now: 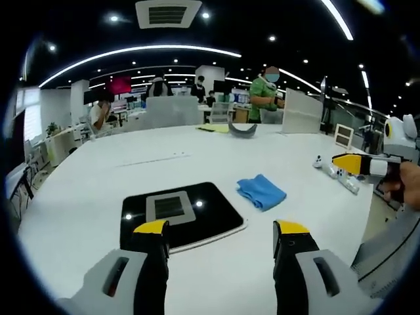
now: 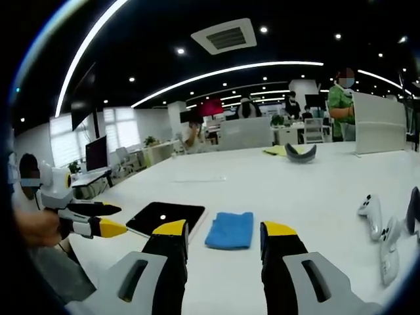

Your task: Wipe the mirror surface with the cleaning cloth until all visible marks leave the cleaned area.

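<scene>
A dark mirror (image 1: 177, 213) lies flat on the white table (image 1: 164, 154), reflecting a ceiling vent and lights. A folded blue cleaning cloth (image 1: 261, 191) lies just right of it. My left gripper (image 1: 223, 237) hovers open above the table's near edge, its left jaw over the mirror's near side, nothing between the jaws. In the right gripper view the mirror (image 2: 164, 218) and the blue cloth (image 2: 230, 230) lie ahead, and my right gripper (image 2: 220, 237) stands open just short of the cloth. The right gripper (image 1: 357, 164) enters the left gripper view at the right; the left gripper (image 2: 98, 220) shows at the left of the right gripper view.
White game controllers (image 2: 377, 226) lie on the table to the right, also controllers (image 1: 338, 174). A grey curved object (image 1: 243, 130) and a yellow sheet (image 1: 213, 128) sit at the far side. White panels (image 1: 302, 113) stand at the back. People stand and sit beyond the table.
</scene>
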